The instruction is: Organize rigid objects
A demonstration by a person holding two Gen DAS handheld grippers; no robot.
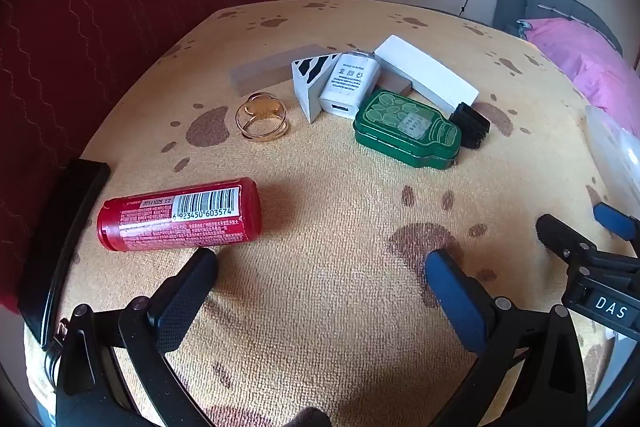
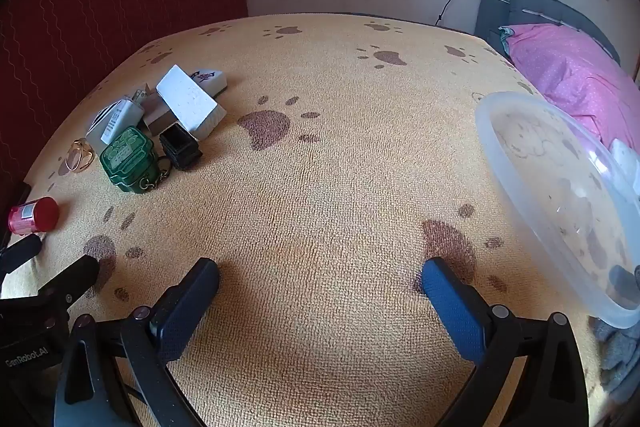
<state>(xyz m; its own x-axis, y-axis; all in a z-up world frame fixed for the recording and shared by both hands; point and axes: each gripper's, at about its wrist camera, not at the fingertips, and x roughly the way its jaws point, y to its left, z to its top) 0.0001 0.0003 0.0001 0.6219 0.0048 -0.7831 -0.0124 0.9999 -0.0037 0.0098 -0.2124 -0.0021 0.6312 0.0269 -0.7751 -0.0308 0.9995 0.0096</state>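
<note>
With both the left claw (image 1: 320,267) and right claw (image 2: 320,273) spread wide and empty, the red tube (image 1: 180,215) lying just ahead-left of the left claw could roll off the worktop (image 1: 320,187) if nudged sideways.

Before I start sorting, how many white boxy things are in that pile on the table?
3: a USB charger at the pile's middle, a zebra-striped block touching its left side, and a long white box behind on the right. Others may be hidden.
</note>
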